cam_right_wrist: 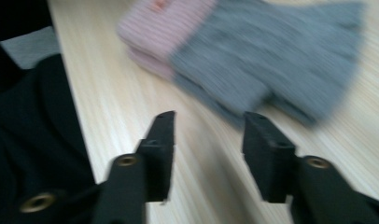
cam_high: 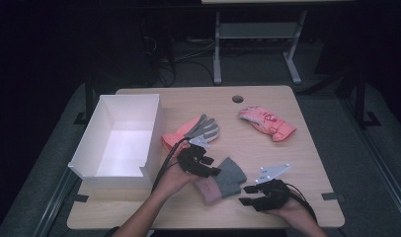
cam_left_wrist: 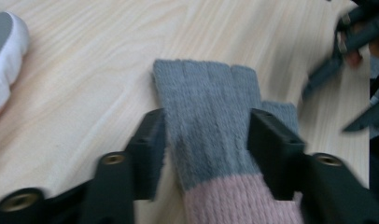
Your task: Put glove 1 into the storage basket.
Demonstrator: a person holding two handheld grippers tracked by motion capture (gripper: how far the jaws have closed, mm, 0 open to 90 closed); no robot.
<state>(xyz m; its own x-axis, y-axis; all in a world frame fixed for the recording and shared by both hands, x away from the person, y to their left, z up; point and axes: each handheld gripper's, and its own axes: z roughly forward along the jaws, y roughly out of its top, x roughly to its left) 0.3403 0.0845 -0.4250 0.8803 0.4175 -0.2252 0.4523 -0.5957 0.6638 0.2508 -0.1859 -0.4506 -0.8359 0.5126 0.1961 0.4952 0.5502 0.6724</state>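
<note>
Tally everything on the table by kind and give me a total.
Gloves: 3 (grey-and-pink knit glove, coral-and-grey glove, pink glove)
White box: 1
Total: 4

The left gripper [cam_left_wrist: 206, 140] holds its jaws apart on either side of a knitted glove [cam_left_wrist: 211, 116], grey at the fingers and pink at the cuff, lying on the wooden table [cam_left_wrist: 94, 60]. The right gripper [cam_left_wrist: 346, 42] shows blurred at far right.
</note>
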